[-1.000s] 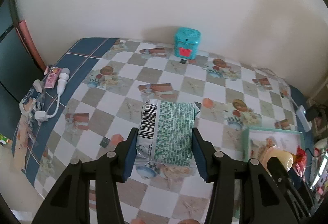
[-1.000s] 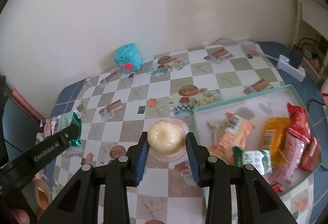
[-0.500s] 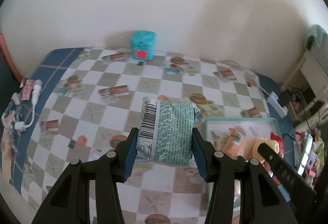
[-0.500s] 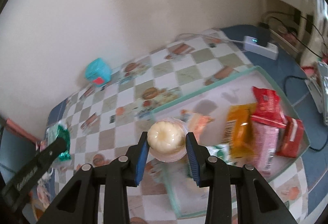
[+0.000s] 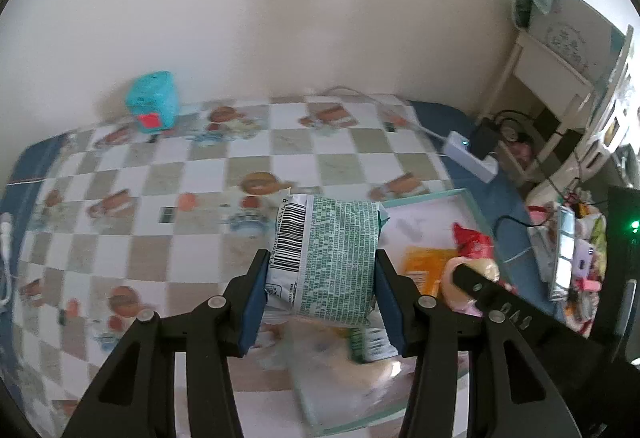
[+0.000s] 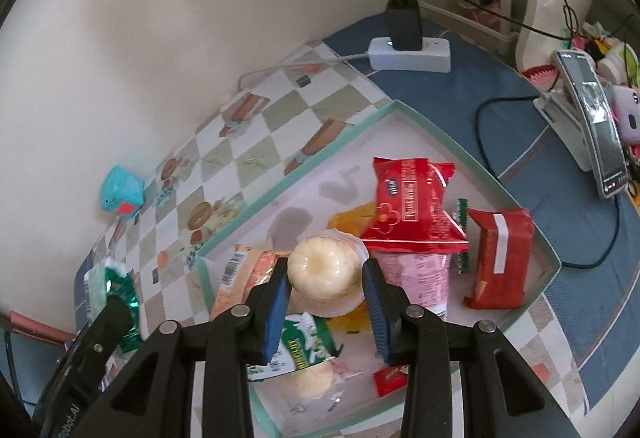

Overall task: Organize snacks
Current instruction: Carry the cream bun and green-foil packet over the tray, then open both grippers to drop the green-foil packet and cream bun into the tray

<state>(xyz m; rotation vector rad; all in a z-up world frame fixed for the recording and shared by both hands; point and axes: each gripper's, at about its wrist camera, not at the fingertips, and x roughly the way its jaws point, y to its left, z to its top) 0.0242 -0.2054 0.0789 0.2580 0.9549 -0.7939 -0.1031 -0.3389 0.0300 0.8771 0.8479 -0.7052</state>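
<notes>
My left gripper [image 5: 320, 294] is shut on a green and white snack packet [image 5: 328, 258] with a barcode, held above the near left edge of the mint-rimmed white tray [image 5: 424, 197]. My right gripper [image 6: 325, 288] is shut on a pale yellow jelly cup [image 6: 325, 276], held over the tray [image 6: 400, 105]. In the tray lie a red packet [image 6: 412, 209], a red bar [image 6: 500, 258], a pink packet [image 6: 412, 282], an orange packet [image 6: 240, 278] and a green and white packet [image 6: 300, 346]. The left gripper's packet also shows in the right wrist view [image 6: 116, 290].
A teal cube box [image 5: 152, 109] stands by the wall on the checkered tablecloth [image 5: 120, 197]. A white power strip with a black charger [image 6: 408, 49], cables and a phone on a stand [image 6: 592, 121] lie right of the tray. A white chair [image 5: 560, 69] stands beyond.
Both grippers have swung right with their snacks. The tray has come under them, and the right gripper now hangs over the packets in it.
</notes>
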